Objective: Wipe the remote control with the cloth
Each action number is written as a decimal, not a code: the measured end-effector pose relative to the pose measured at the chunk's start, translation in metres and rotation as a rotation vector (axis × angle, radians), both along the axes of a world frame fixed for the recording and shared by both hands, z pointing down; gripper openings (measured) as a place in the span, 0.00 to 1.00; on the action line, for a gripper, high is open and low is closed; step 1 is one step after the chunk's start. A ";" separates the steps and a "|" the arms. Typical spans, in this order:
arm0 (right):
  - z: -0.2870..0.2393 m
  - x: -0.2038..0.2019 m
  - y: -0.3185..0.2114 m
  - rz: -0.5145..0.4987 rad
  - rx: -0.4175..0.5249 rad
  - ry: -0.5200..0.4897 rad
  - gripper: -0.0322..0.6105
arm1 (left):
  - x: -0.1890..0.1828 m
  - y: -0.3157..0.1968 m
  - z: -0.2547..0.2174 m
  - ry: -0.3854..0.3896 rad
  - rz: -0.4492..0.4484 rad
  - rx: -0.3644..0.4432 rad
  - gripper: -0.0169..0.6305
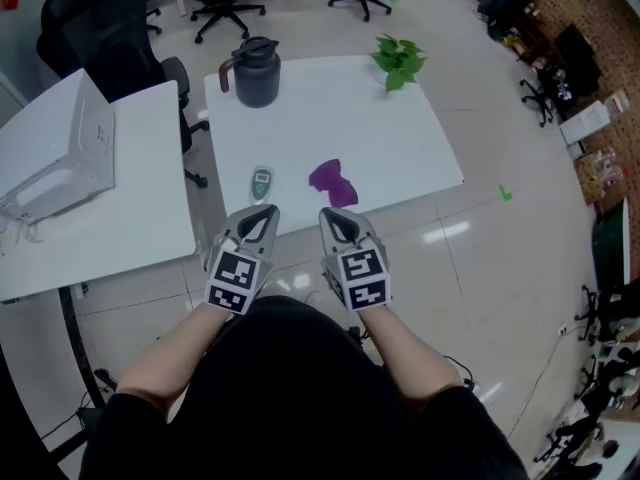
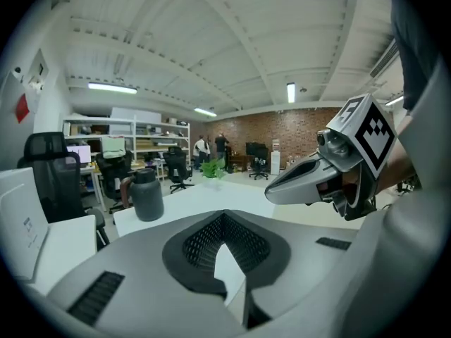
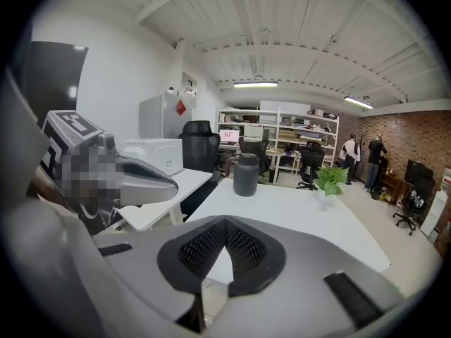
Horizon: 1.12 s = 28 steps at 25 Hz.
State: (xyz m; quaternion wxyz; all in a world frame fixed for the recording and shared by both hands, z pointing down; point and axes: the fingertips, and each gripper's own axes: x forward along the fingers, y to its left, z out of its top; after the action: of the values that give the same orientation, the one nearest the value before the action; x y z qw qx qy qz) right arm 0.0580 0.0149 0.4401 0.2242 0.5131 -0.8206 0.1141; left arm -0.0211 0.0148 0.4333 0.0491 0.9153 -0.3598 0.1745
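The remote control [image 1: 261, 183] lies flat on the near part of the white counter [image 1: 330, 118], just ahead of the tip of your left tool [image 1: 266, 211] and not touching it. The purple cloth [image 1: 333, 182] sits crumpled to the right of the remote, near it but apart, and just ahead of your right tool [image 1: 329, 214], which does not touch it either. Both tools are side by side over the counter's near edge, pointing away from you toward these two things.

Your left tool has its jaws pressed together, tips meeting, with nothing between them. Your right tool is the same: jaws pressed together and empty. In the left gripper view the closed tip points across the counter, with your right tool showing at the right of that view.

Counted: one remote control, one cloth and two tools. Farther back on the same counter stand one dark jug [image 1: 256, 71] near the far left corner and one green plant [image 1: 398, 60] near the far right corner, both well apart from the remote and the cloth. A second counter [image 1: 130, 208] stands to your left, carrying one white box [image 1: 60, 148].
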 end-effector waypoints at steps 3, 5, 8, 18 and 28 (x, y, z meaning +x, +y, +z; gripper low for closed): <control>-0.006 0.000 0.005 -0.046 0.008 -0.001 0.07 | 0.005 0.003 -0.007 -0.001 -0.019 0.007 0.03; -0.011 0.003 0.004 -0.071 0.020 -0.003 0.07 | 0.009 0.003 -0.010 -0.006 -0.035 0.012 0.03; -0.014 0.008 0.005 -0.103 0.030 -0.005 0.07 | 0.014 0.005 -0.009 -0.012 -0.061 0.007 0.03; -0.020 0.018 0.008 -0.143 0.043 -0.024 0.07 | 0.026 0.011 -0.014 -0.030 -0.098 0.017 0.03; -0.020 0.019 0.005 -0.133 0.047 -0.036 0.07 | 0.029 0.011 -0.012 -0.040 -0.085 0.013 0.03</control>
State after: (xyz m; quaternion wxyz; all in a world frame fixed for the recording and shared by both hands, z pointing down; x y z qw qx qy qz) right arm 0.0770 0.0200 0.4203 0.2044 0.4604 -0.8593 0.0889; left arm 0.0075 0.0257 0.4214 0.0433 0.8958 -0.4003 0.1881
